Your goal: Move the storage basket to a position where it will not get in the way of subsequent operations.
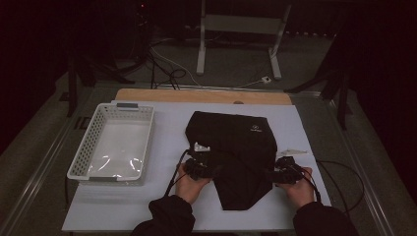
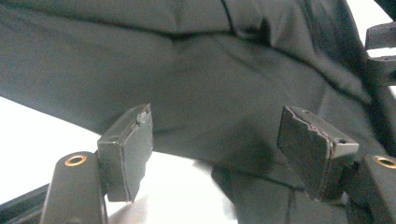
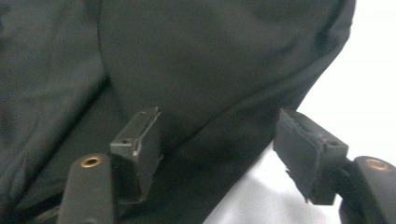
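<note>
From the high view, a black garment lies spread on the white table, wide at the far end and tapering to a point near the person. The left claw sits at the garment's left edge, the right claw at its right edge, a hand behind each. Off to the left stands a white plastic basket, well apart from the cloth. How the jaws stand is too small to read up here. The left gripper view settles it: that claw is wide, pads apart, the dark fabric lying between and beyond them, not pinched, white table below. The right gripper view shows likewise: claw wide, cloth under the left jaw, bare table by the right one.
</note>
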A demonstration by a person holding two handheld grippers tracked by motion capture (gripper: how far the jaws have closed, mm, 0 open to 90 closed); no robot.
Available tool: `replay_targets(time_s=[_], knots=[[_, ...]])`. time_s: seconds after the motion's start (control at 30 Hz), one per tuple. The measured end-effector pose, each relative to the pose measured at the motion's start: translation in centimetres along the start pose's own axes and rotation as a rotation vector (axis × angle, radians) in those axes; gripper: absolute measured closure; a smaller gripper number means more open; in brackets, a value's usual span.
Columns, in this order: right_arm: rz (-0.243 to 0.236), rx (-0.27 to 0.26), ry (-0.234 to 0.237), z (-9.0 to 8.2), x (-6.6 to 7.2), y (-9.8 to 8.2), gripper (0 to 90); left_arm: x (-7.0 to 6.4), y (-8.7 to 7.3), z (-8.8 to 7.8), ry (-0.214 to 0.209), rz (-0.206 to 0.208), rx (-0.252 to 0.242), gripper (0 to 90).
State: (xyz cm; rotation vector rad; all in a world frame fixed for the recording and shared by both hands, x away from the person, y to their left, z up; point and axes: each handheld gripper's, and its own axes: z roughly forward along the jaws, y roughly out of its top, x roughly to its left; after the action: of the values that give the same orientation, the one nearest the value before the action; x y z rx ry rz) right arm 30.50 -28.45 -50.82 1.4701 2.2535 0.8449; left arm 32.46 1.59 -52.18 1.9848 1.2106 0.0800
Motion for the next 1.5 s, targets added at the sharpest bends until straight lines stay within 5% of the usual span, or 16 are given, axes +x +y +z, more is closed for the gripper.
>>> replay_targets(time_s=[0.1,0.17,0.3,0.4,0.6,0.9,1.17,1.3,1.5], knots=[[-0.016,0.033,0.006,0.3,0.2,-0.1,48.9,-0.7,0.1,0.4,-0.016,0.043,0.018,30.7],[-0.03,0.037,0.005,0.3,0.4,-0.1,61.6,-1.2,0.1,0.6,-0.012,0.078,0.03,44.4],[-0.042,0.051,0.026,0.0,0.5,-0.1,81.8,-1.0,0.5,0.9,-0.02,0.072,0.03,78.2],[-0.042,0.048,0.036,-0.2,0.4,-0.1,87.0,-0.7,1.0,0.4,-0.01,0.07,0.004,87.3],[-0.023,0.032,0.041,-0.6,-0.1,0.0,88.1,0.8,1.9,-0.8,0.01,0.046,-0.025,88.2],[0.013,0.013,0.036,-1.2,-1.2,-0.1,88.0,3.9,3.2,-2.7,0.108,-0.02,-0.075,89.0],[0.045,0.001,0.02,-1.6,-2.7,-0.3,87.9,6.4,4.1,-3.1,0.204,-0.098,-0.093,89.0],[0.062,-0.006,0.003,-1.7,-3.4,-0.3,87.9,6.7,4.1,-3.0,0.21,-0.118,-0.093,88.4],[0.095,-0.007,-0.005,-2.1,-4.2,-0.8,76.8,4.4,4.0,-3.6,0.15,-0.06,-0.119,55.3]])
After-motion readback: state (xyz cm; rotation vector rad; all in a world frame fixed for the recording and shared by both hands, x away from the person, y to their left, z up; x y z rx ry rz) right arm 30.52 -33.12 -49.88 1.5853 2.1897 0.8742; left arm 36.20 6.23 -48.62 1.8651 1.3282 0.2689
